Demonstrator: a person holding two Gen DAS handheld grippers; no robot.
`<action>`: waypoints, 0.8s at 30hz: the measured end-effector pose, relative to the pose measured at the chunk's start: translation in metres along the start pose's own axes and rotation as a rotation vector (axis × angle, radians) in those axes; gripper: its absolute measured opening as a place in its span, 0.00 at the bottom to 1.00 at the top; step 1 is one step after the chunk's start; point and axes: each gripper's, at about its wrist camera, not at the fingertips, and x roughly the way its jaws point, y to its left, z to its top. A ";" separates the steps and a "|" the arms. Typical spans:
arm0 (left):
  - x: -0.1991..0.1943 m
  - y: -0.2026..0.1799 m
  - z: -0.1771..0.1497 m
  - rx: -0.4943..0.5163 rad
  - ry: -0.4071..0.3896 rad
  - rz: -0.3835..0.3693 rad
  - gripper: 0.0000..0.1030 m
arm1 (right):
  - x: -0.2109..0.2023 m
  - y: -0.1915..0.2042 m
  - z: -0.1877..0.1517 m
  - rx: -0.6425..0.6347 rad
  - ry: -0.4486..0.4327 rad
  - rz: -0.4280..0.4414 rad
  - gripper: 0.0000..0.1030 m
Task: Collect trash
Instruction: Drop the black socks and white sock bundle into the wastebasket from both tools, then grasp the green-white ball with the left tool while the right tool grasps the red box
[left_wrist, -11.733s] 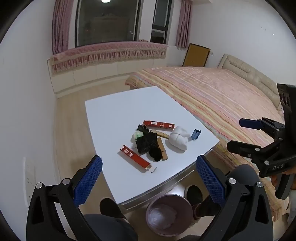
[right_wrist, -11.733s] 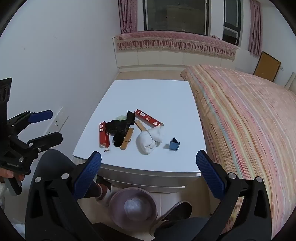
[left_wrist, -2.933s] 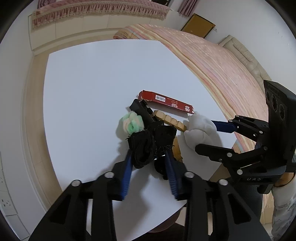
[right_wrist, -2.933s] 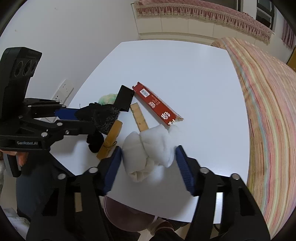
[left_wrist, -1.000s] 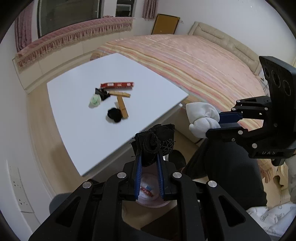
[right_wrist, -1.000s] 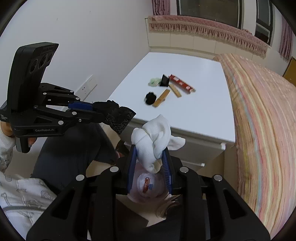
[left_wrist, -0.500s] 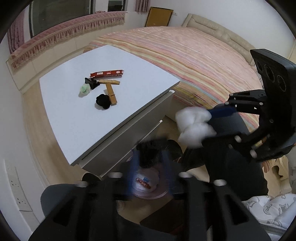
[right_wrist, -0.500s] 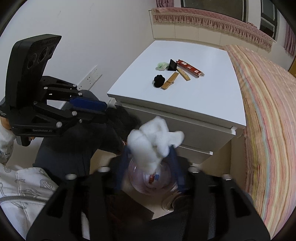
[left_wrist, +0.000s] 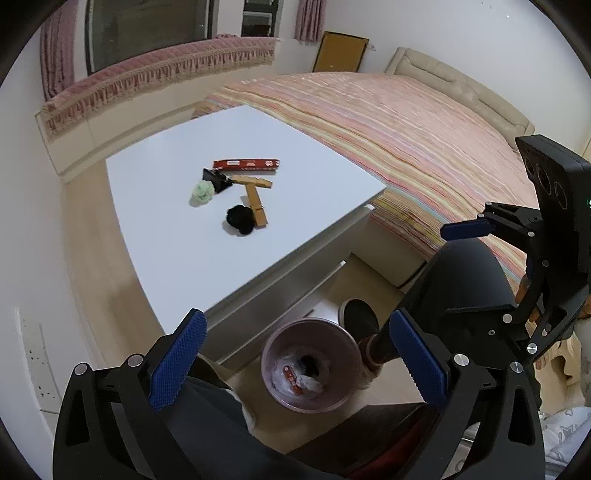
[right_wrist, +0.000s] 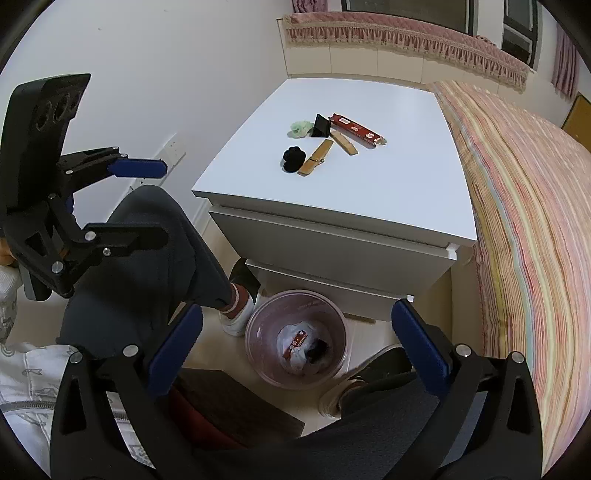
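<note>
Both grippers hang open and empty over a pink waste bin (left_wrist: 347, 343) (right_wrist: 255, 325) on the floor before the white cabinet (left_wrist: 177, 254) (right_wrist: 388, 192). The bin holds a white wad, a red wrapper and a black clump. My left gripper (left_wrist: 295, 362) and right gripper (right_wrist: 297, 347) are above it. On the cabinet top lie a red wrapper (left_wrist: 245, 164) (right_wrist: 356, 130), two wooden clips (left_wrist: 255, 201) (right_wrist: 316, 157), a black clump (left_wrist: 240, 220) (right_wrist: 293, 158), a green wad (left_wrist: 203, 191) (right_wrist: 300, 128) and a small black piece (left_wrist: 215, 178) (right_wrist: 320, 125).
A striped bed (left_wrist: 406, 147) (right_wrist: 524, 206) runs along the cabinet's right side. The person's legs and feet (left_wrist: 356, 317) (right_wrist: 236, 314) stand around the bin. A wall with sockets (left_wrist: 37, 362) is on the left. A dark brown box (right_wrist: 229, 406) lies by the bin.
Both grippers have opened. The black clump from the left and the white wad from the right have dropped into the bin.
</note>
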 end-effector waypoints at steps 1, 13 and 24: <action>0.000 0.001 0.000 0.000 -0.005 0.006 0.93 | 0.000 0.000 0.000 -0.002 0.000 -0.002 0.97; -0.003 0.006 0.005 0.000 -0.011 0.020 0.93 | -0.003 -0.002 0.007 0.001 -0.013 0.004 0.97; -0.003 0.031 0.037 0.002 -0.024 0.039 0.93 | -0.007 -0.020 0.054 -0.065 -0.044 -0.036 0.97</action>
